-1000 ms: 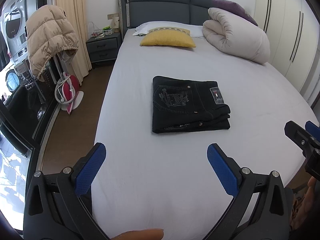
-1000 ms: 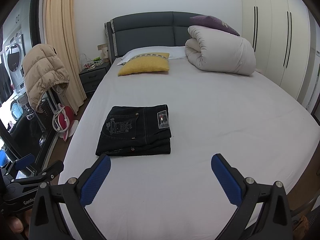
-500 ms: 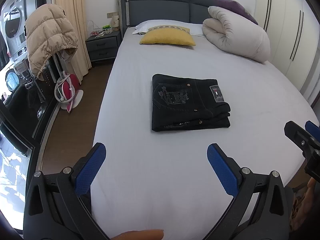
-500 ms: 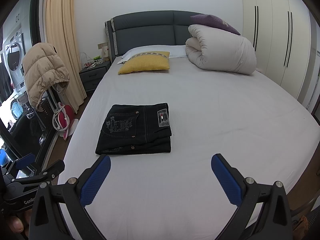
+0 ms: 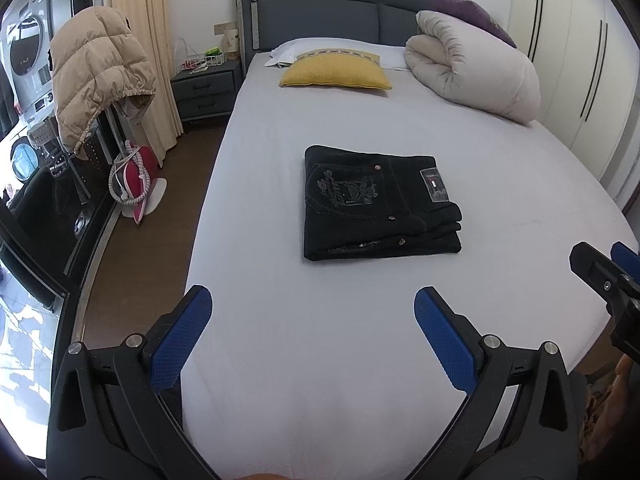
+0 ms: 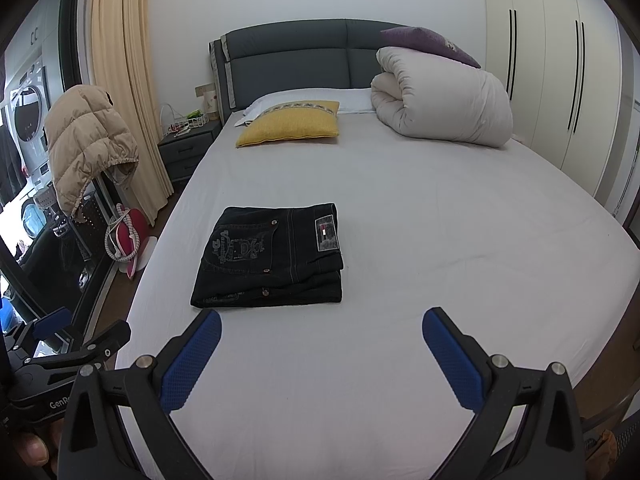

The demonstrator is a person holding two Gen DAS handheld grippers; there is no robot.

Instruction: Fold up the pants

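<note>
Black jeans (image 5: pixel 376 204) lie folded into a flat rectangle on the white bed sheet (image 5: pixel 328 340), back pocket and label facing up. They also show in the right wrist view (image 6: pixel 272 256), left of centre. My left gripper (image 5: pixel 312 312) is open and empty, held above the sheet short of the jeans. My right gripper (image 6: pixel 320 332) is open and empty, just short of the jeans' near edge. Each gripper shows at the edge of the other's view.
A yellow pillow (image 5: pixel 334 74) and a rolled white duvet (image 5: pixel 472 68) lie at the head of the bed. A nightstand (image 5: pixel 206 90), a beige jacket (image 5: pixel 94 72) on a rack and a red iron (image 5: pixel 134 176) stand left. Wardrobes (image 6: pixel 560 72) line the right.
Both views have shifted only slightly; the jeans sit a little lower in the frames. Both grippers stay open and empty.
</note>
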